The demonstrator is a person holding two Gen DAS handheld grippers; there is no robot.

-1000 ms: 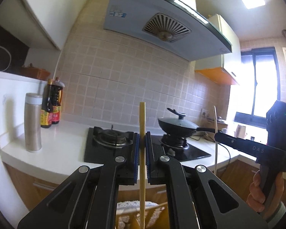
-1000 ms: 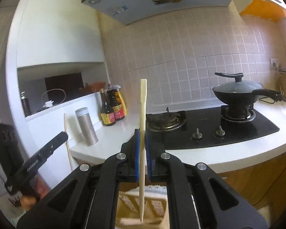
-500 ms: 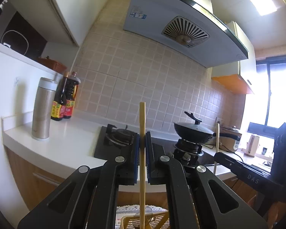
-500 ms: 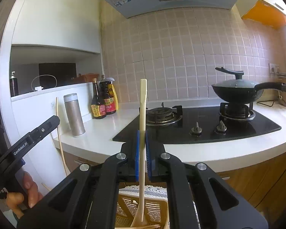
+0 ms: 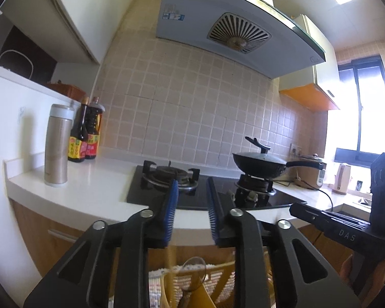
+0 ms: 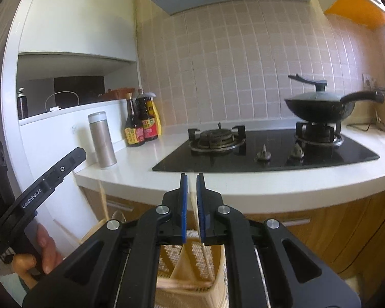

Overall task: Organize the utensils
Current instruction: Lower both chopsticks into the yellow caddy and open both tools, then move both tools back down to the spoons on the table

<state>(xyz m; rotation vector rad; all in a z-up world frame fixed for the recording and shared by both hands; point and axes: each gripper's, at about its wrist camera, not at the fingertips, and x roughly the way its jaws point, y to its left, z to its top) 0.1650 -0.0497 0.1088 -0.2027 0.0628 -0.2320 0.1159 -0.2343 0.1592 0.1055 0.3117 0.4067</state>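
Both black two-finger grippers hover just above the yellow slatted utensil basket (image 6: 190,264), the left gripper (image 5: 191,213) spread wide and empty, the right gripper (image 6: 191,205) parted slightly around a pale wooden chopstick (image 6: 196,220), probably for dropping it in.

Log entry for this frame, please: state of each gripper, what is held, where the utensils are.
left gripper: open, nothing between the pads
right gripper: slightly open, blurred chopstick leaning loose in the gap
basket: below both grippers, off the counter
basket contents: metal spoon, wooden sticks
counter: thermos, sauce bottles, lidded wok on the hob
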